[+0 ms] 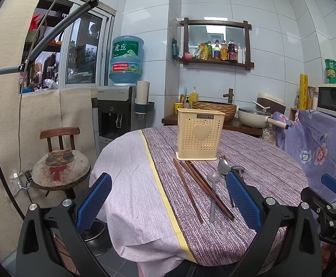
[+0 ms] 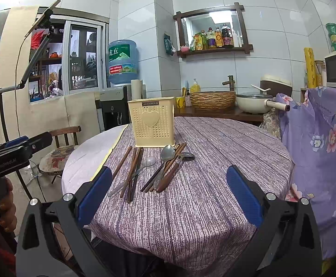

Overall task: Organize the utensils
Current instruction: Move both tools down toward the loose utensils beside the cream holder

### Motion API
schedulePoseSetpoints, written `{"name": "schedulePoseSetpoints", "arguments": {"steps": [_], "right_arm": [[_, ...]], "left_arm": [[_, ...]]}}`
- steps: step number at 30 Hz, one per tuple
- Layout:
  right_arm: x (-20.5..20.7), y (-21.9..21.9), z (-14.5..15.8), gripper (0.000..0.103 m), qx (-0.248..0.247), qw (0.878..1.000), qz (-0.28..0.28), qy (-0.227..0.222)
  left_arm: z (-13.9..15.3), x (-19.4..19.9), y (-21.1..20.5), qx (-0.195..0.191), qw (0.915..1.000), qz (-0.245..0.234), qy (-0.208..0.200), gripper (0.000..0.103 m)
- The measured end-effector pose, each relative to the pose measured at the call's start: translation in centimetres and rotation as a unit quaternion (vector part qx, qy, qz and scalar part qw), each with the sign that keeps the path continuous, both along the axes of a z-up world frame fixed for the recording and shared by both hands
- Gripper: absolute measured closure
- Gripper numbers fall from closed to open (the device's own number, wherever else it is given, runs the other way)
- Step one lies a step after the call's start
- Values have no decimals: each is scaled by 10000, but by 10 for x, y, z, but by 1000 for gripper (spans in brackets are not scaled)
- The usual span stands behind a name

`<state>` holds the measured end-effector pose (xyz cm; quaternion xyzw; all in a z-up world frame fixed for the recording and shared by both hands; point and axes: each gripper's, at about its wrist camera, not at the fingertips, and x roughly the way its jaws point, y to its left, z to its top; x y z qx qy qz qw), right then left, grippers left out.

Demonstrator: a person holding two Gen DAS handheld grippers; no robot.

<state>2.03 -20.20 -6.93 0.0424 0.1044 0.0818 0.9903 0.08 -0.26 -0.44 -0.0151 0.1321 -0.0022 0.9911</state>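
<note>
A cream plastic utensil holder [image 1: 200,137] [image 2: 153,122] with a heart on its front stands upright on the round table [image 1: 260,161] [image 2: 225,152]. In front of it lie several brown chopsticks [image 1: 192,185] [image 2: 133,170], a translucent plastic spoon [image 1: 213,194] [image 2: 140,168], a metal spoon [image 1: 224,167] [image 2: 166,154] and a ladle with a brown handle [image 2: 172,173]. My left gripper [image 1: 168,204] is open and empty above the near table edge. My right gripper [image 2: 169,198] is open and empty, short of the utensils.
A stool with a cat cushion [image 1: 60,168] stands left of the table. A floral-covered chair [image 2: 318,143] stands to the right. Behind are a water dispenser [image 1: 119,108], a wicker basin [image 1: 214,107] and a white pot [image 1: 254,116]. The right gripper shows at the edge of the left wrist view [image 1: 332,198].
</note>
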Motion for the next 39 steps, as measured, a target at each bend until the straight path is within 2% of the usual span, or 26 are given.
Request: {"name": "schedulePoseSetpoints", "arguments": {"steps": [6,11,15,21,24,29,33,35,39], "right_arm": [[0,0,0,5,-1,10000,-1,-5],[3,-1,-5,5,-44,10000,-37,80],[19,-4,-13,5,-144,9991,-87,390],[61,-12,-22,5,-307,9930,-154,1129],[86,-13,-21,5,-308,9904,-110,1345],[128,-12,-13,5,-473,9850,-174,1650],[158,-12,-7,10,-347,9813,-24,1893],[175,-11,-8,17,-222,9769,64,2127],[198,-10,-12,29,-49,9695,145,2445]], "left_arm": [[0,0,0,1,10000,0,5,5],[-11,7,2,-63,9997,-57,219,5],[-21,22,8,-57,9986,-67,515,5],[-31,56,13,94,9940,77,1089,5],[-33,75,12,232,9899,26,1397,5],[-33,103,16,255,9863,59,1629,5],[-28,129,15,325,9839,-10,1755,5],[-28,142,13,296,9816,-97,1886,5],[-33,168,11,168,9723,-205,2322,14]]}}
